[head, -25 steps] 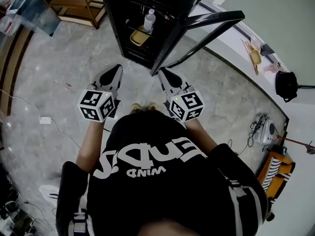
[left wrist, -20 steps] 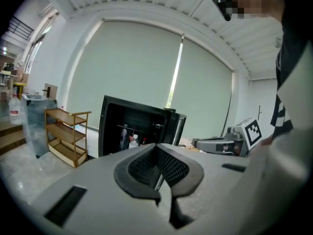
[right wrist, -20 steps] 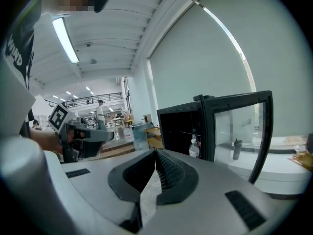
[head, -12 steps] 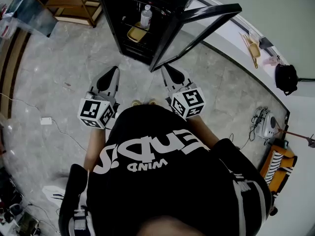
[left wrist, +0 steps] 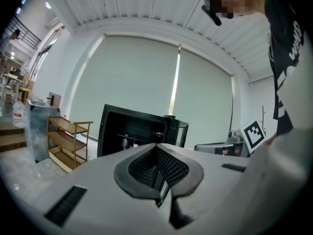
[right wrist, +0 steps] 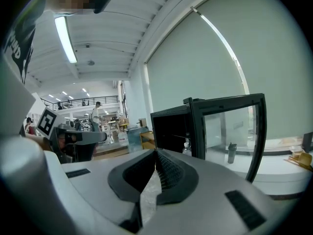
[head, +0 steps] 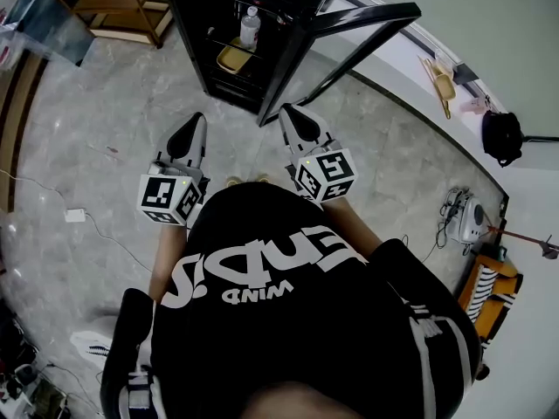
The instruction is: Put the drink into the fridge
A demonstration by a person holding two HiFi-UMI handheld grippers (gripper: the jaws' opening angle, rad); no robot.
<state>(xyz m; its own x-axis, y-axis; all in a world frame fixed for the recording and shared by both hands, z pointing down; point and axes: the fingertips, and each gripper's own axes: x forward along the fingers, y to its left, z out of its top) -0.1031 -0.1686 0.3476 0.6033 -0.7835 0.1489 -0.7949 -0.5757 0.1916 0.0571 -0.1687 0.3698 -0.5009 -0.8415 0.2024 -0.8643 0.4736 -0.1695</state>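
Note:
The black fridge (head: 236,24) stands ahead with its glass door (head: 349,37) swung open to the right. A clear drink bottle (head: 251,26) stands on a shelf inside, above a yellow item (head: 231,58); the bottle (right wrist: 186,148) also shows past the right jaws. My left gripper (head: 194,125) and right gripper (head: 291,116) hover over the floor in front of the fridge, well short of it. Both are shut with nothing between the jaws. In the gripper views, the left gripper (left wrist: 157,150) and right gripper (right wrist: 156,153) point toward the open fridge (left wrist: 139,131).
A wooden shelf rack (head: 118,3) stands left of the fridge. A white ledge (head: 410,68) with a dustpan (head: 441,81) runs along the right wall, and a black bag (head: 502,138) is beyond it. A cable with an adapter (head: 70,216) lies on the floor at left.
The fridge has slid upward and slightly left in the head view, so it sits farther from me. Both grippers stay shut and side by side, the left one a little lower.

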